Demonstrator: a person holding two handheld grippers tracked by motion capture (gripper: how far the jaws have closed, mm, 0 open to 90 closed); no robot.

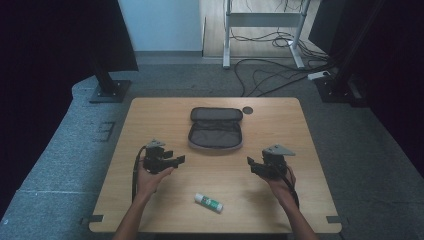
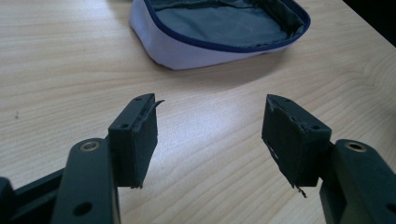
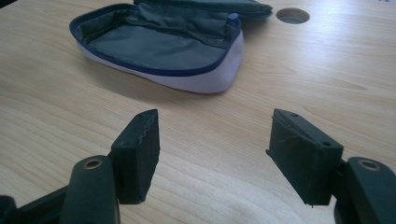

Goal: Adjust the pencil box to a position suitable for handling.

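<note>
Matt cloth pouch [image 1: 215, 129] lies on a smooth, pale wood-grain table [image 1: 280, 200].

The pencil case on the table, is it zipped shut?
No, the pencil case lies unzipped and spread open on the table, its grey lining showing in the high view.

Desk [image 1: 150, 200]: light wood grain. Pencil case [image 1: 215, 129]: grey lining, navy zip edge, pale lilac outside. Glue stick [image 1: 208, 202]: white with green label. Both claws [image 2: 210, 135] [image 3: 215, 154]: matt black.
</note>
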